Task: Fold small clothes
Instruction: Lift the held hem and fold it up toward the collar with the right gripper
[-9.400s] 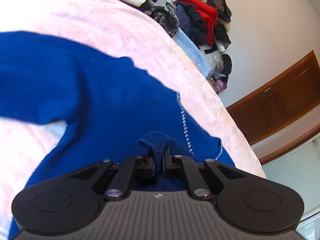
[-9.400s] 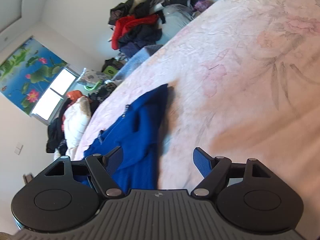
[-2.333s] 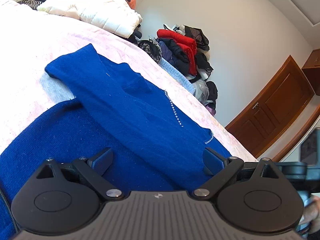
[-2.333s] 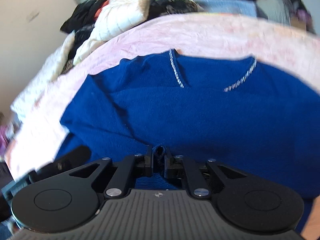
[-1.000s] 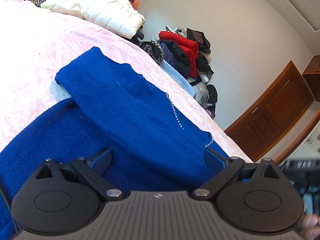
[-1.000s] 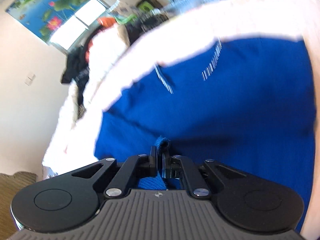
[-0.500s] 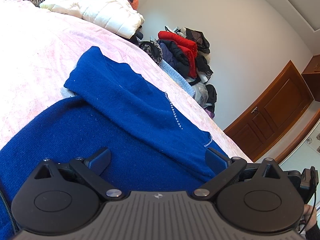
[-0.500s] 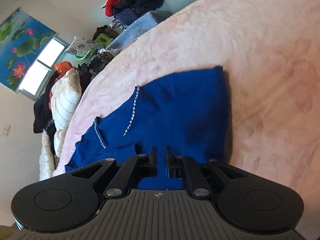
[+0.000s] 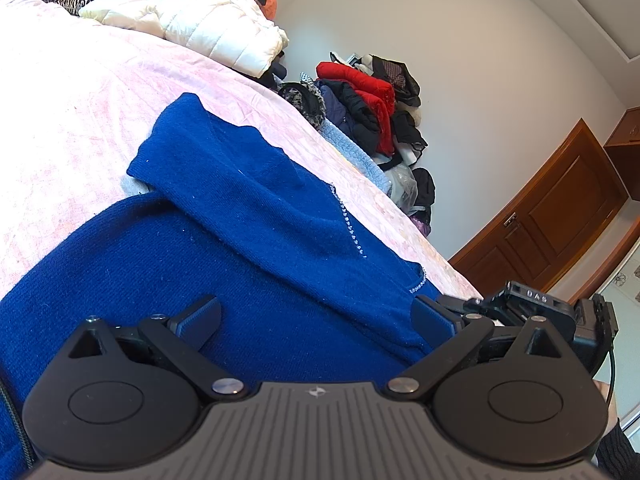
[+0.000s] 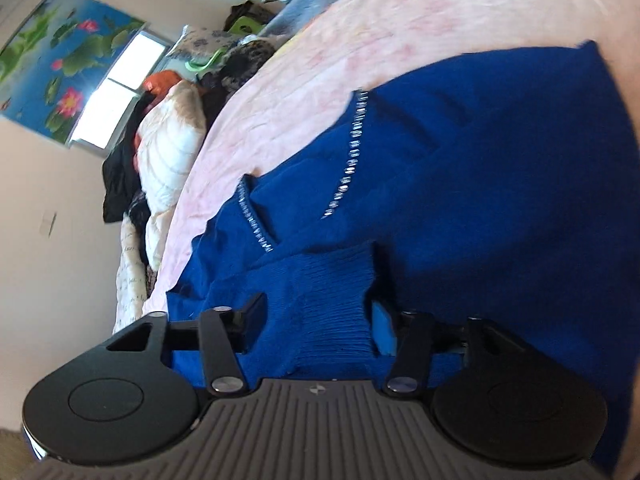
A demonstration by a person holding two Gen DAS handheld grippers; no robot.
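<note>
A royal blue knit sweater (image 9: 248,232) with a sparkly neckline trim lies on the pink bedsheet (image 9: 80,92), its sleeve folded across the body. My left gripper (image 9: 316,320) is open and empty, hovering just above the sweater's lower part. The sweater also fills the right wrist view (image 10: 460,168). My right gripper (image 10: 320,312) is open, with the ribbed cuff (image 10: 332,304) lying loose between its spread fingers. The right gripper's body shows in the left wrist view (image 9: 536,312) at the sweater's right edge.
A white puffer jacket (image 9: 208,32) and other clothes lie at the bed's far end. A heap of red and dark clothes (image 9: 368,108) sits against the wall beyond the bed. A wooden door (image 9: 560,216) stands at the right. A window (image 10: 116,92) and lotus poster are on the wall.
My right gripper carried the cuff across the sweater, then opened and let it go. The folded sleeve now lies on the body. The left gripper stayed open and almost still.
</note>
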